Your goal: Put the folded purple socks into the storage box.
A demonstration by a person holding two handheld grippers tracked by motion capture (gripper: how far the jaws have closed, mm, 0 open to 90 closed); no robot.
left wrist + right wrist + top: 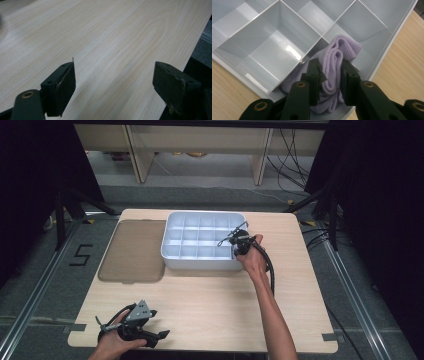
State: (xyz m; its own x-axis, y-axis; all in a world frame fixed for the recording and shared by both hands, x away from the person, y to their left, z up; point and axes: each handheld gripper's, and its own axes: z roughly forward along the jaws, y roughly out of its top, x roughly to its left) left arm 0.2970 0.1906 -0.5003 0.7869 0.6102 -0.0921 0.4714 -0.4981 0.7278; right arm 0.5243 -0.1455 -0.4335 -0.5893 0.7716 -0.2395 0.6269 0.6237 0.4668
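Note:
A pale grey divided tray [200,262] stands at the back middle of the wooden table. In the right gripper view a folded lilac cloth [344,46] sits in the tray's corner compartment [372,47], next to the rim. My right gripper [331,62] points down into that compartment with its black jaws pressed on the cloth's two sides. From above, the right gripper [235,240] hovers over the tray's near right corner. My left gripper [159,323] rests at the table's front left edge. Its jaws [115,67] stand wide open over bare wood, with nothing between them.
A brown translucent lid [134,251] lies flat on the table just left of the tray. The other tray compartments [277,32] in view hold nothing. Black cables trail from both grippers. The table's right edge [190,57] runs close beside the left gripper's jaw.

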